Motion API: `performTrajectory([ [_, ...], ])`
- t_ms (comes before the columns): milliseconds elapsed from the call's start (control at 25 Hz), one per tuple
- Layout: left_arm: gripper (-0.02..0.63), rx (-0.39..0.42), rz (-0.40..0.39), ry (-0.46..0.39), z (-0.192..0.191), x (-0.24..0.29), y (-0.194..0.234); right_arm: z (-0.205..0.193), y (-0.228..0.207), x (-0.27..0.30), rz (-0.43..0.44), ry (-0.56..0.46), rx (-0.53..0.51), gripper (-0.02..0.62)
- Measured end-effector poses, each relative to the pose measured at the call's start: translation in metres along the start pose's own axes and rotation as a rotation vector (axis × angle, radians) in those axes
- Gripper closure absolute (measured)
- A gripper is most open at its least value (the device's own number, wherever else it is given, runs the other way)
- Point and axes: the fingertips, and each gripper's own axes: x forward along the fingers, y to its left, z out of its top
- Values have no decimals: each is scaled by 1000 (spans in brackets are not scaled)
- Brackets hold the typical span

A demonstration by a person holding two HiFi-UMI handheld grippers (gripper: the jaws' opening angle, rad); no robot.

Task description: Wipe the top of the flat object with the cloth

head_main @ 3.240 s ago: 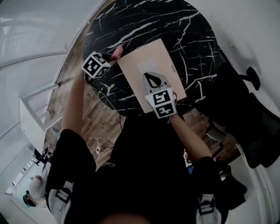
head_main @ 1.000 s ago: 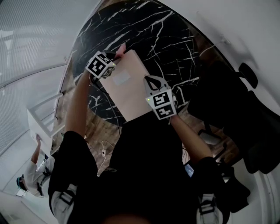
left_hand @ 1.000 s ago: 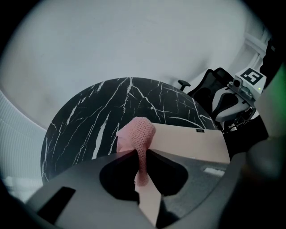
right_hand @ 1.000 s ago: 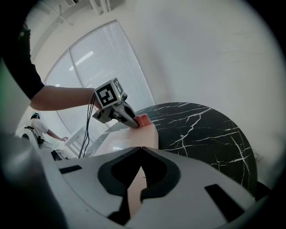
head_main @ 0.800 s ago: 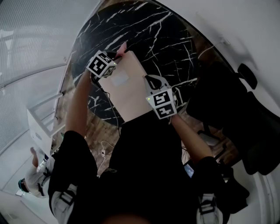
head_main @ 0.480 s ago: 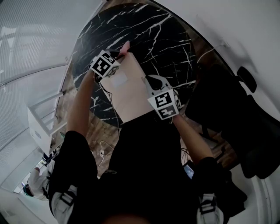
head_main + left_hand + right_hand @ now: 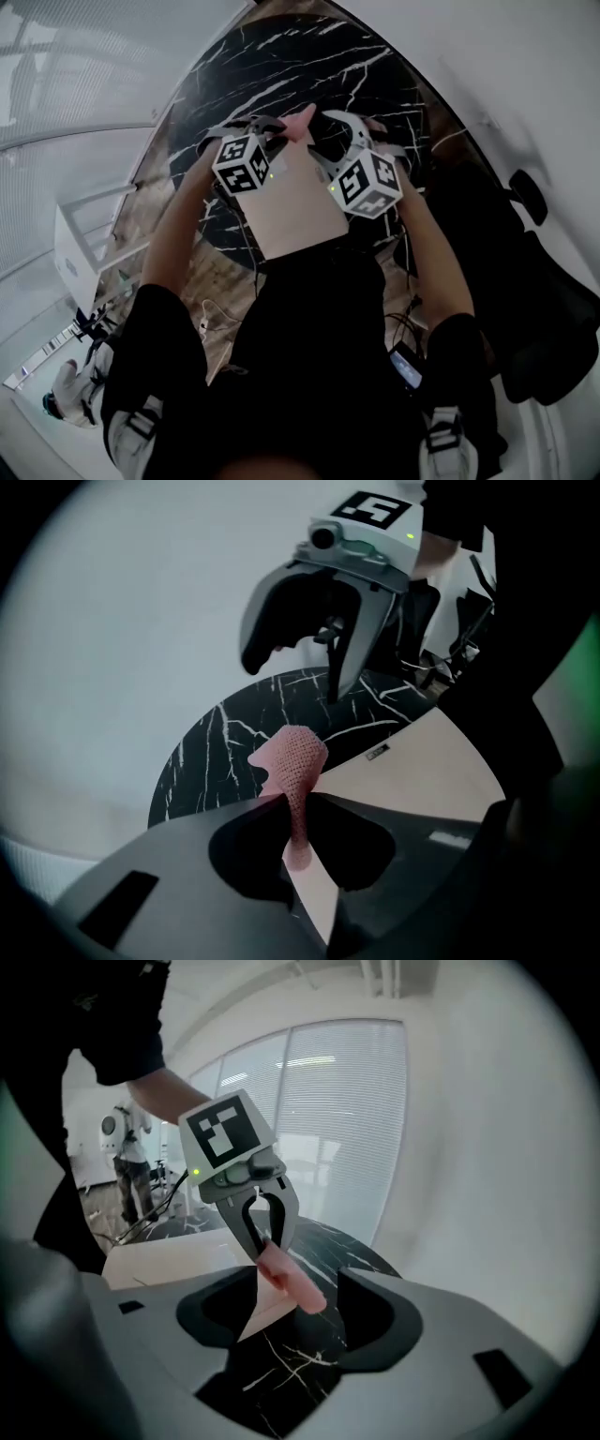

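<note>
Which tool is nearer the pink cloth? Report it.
Left. The left tool is shut on the pink cloth. The right tool faces it from opposite; its jaws have just been opening, the cloth's free end in line with their gap but not gripped.

Head cam: sits on your head, aimed steeply down past your chest onto the bench, mid range. Left gripper cam: rides the left gripper and looks along its jaws, low across the bench. It's v. close to the cloth, w/ the right gripper facing it. Right gripper cam: same setup, looking the opposite way across the bench, toward the windows. All 3 share the bench's near side, the cloth & the board.
</note>
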Motion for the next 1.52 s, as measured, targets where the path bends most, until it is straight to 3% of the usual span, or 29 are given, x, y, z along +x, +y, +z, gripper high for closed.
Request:
performTrajectory([
  [80,565,41,-12,-8,6,-4,-11,10,15,9,48,-6,-76,336],
  [200,565,51,-12,-50,17,-12,-20,12,40,22,95,1,-101,339],
  [280,563,39,-22,-75,23,-16,-23,9,43,26,61,2,-121,415],
  [400,540,-14,-36,-118,27,-20,-28,7,41,24,8,-17,-108,555],
  [600,517,-125,11,-168,20,-24,-22,5,44,17,26,-32,-59,574],
  [720,511,-294,79,-211,7,-33,-10,-4,32,11,-6,-43,39,574],
  [920,517,-736,222,-298,-24,-39,-8,-42,-18,6,-203,-35,404,574],
  [1000,606,-909,242,-329,-34,-32,-23,-60,-24,18,-236,8,445,574],
  [1120,607,-1111,284,-354,-45,-22,-40,-74,-15,44,-189,51,461,574],
  [1280,607,-1215,323,-316,-54,-9,-54,-82,-4,67,-139,74,491,574],
  [1520,607,-1226,295,-290,-55,7,-69,-84,3,81,-103,92,488,574],
])
